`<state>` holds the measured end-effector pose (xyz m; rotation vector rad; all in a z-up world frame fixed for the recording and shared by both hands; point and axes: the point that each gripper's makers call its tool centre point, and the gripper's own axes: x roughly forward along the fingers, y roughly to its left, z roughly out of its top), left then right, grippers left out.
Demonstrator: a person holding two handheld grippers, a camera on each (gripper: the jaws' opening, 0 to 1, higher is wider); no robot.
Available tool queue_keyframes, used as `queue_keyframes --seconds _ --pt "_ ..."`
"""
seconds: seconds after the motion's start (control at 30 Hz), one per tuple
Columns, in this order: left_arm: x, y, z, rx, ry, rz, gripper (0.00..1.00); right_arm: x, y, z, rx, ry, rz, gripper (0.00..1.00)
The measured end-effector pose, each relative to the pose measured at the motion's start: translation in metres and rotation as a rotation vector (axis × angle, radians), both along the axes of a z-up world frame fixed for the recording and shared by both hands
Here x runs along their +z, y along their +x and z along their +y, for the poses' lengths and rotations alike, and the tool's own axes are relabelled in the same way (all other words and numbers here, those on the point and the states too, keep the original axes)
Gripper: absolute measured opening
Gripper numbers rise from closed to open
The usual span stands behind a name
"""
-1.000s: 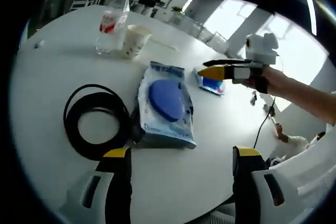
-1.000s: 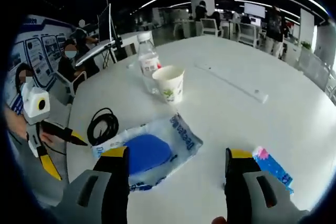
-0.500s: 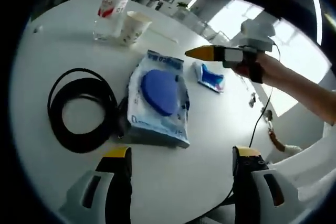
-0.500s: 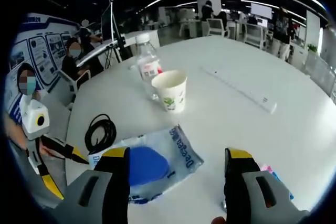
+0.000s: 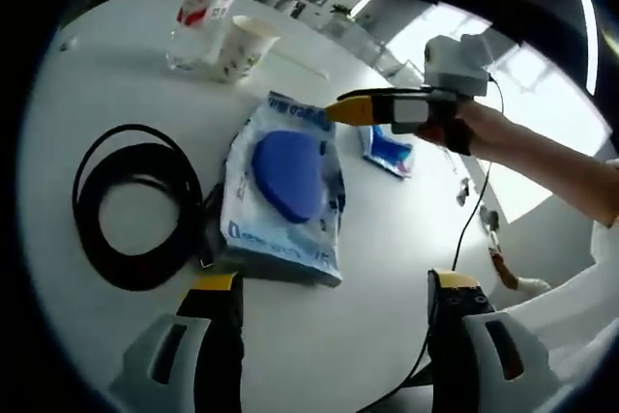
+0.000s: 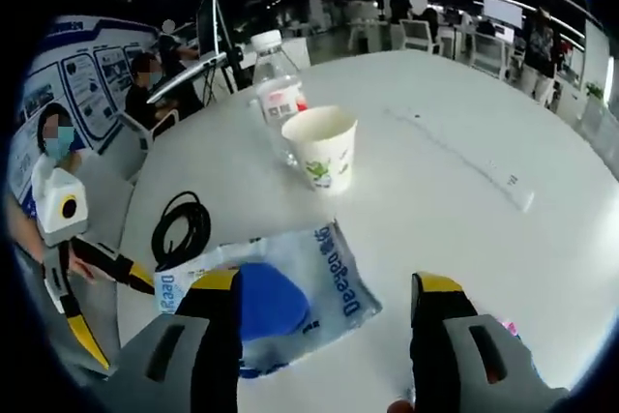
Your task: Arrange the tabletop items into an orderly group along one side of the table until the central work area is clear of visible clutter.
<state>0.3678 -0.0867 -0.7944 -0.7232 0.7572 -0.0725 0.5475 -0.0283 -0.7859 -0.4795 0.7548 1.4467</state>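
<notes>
On the white round desk (image 5: 87,65), in the left gripper view, a flat clear plastic packet (image 5: 280,191) with blue print and a round blue pad inside lies near the middle. This packet is the landmark. Just beside it, on its left, a black cable (image 5: 131,205) lies coiled in a loose ring. Beyond the packet, toward the desk's far edge, a white paper cup (image 5: 242,45) with a small printed design stands upright, touching or just beside a clear plastic bottle (image 5: 198,21) with a red and white label. To the right of the packet lies a small blue sachet (image 5: 392,150). The left gripper (image 5: 334,282) rises from the bottom of the view, its yellow-tipped fingers apart and holding nothing, short of the packet's near edge. The right gripper (image 5: 353,110) reaches in from the right, held by a hand, its yellow tips over the packet's far right corner; whether those fingers are apart cannot be told here.

From the right gripper view, the packet (image 6: 290,282) lies just ahead of the right gripper (image 6: 324,287), whose fingers stand apart and empty. The cable (image 6: 181,229) sits left of the packet, the cup (image 6: 326,147) and bottle (image 6: 276,94) beyond it. The left gripper (image 6: 106,297) shows at the left edge, fingers spread.
</notes>
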Motion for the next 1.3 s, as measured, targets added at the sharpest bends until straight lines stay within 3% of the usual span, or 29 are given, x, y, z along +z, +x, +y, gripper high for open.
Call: queue_keyframes --seconds 0.23,0.4,0.57,0.7,0.73,0.83,0.87,0.93,1.03,1.13,1.3 --pt "-0.004 0.001 0.0 0.03 -0.02 0.014 0.73 -0.01 -0.003 0.009 0.031 -0.005 0.014 0.67" --pt "-0.006 0.004 0.0 0.05 -0.033 0.021 0.71 -0.018 0.0 0.012 -0.011 -0.001 0.06 0.63" --pt "-0.009 0.01 0.006 0.104 -0.064 0.031 0.65 -0.025 -0.004 0.012 0.007 -0.009 0.071 0.57" --pt "-0.012 0.013 0.01 0.126 -0.048 0.063 0.57 -0.028 -0.002 0.011 -0.02 0.0 0.094 0.53" --pt "-0.013 0.015 0.012 0.13 -0.023 0.067 0.56 -0.028 -0.001 0.01 -0.03 -0.001 0.107 0.5" --pt "-0.023 0.008 0.02 0.129 0.042 0.13 0.39 -0.029 0.0 0.008 -0.036 -0.002 0.102 0.44" --pt "-0.022 0.01 0.019 0.137 0.027 0.118 0.29 -0.03 0.001 0.007 -0.037 -0.004 0.1 0.41" --pt "-0.026 0.007 0.02 0.152 0.025 0.136 0.2 -0.03 0.002 0.005 -0.031 -0.004 0.09 0.36" --pt "-0.032 0.004 0.024 0.162 0.036 0.153 0.14 -0.03 0.003 0.003 -0.022 -0.006 0.08 0.3" --pt "-0.036 0.004 0.029 0.231 -0.009 0.179 0.1 -0.033 0.004 -0.002 -0.007 -0.017 0.052 0.22" --pt "-0.035 0.004 0.027 0.219 0.0 0.178 0.07 -0.035 0.007 -0.009 0.005 -0.028 0.024 0.03"
